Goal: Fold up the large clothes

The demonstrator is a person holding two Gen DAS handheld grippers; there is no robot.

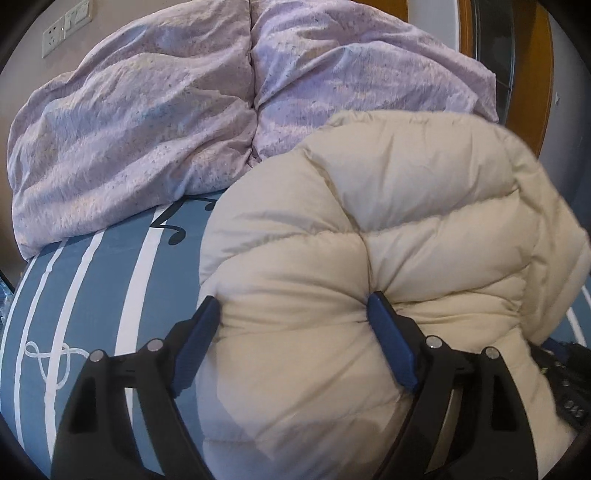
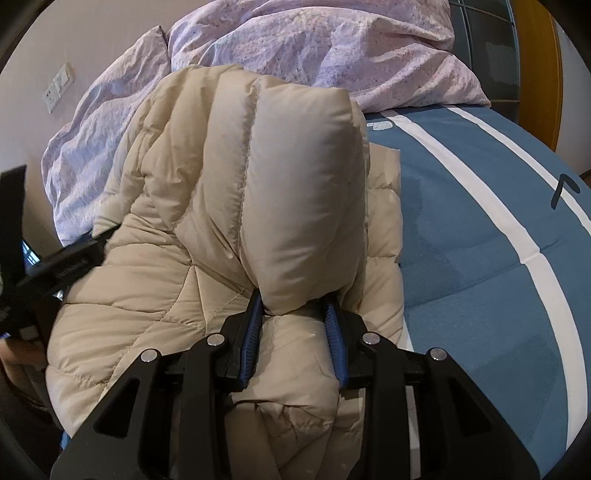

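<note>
The cream jacket (image 1: pixel 369 240) lies bunched on the blue striped bed (image 1: pixel 92 295). Left claw (image 1: pixel 295 314) spread wide – jacket bulging between its pads. Right claw (image 2: pixel 293 314) clamped on a jacket fold.

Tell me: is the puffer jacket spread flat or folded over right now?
Folded over, not flat: the cream puffer jacket sits bunched on the blue striped bedsheet, with one padded section doubled over and pinched in the right gripper.

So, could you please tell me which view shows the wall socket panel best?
The left wrist view: the wall socket panel sits larger there, unobstructed at the top left above the lilac duvet. The right wrist view shows it smaller and more skewed at the left edge.
</note>
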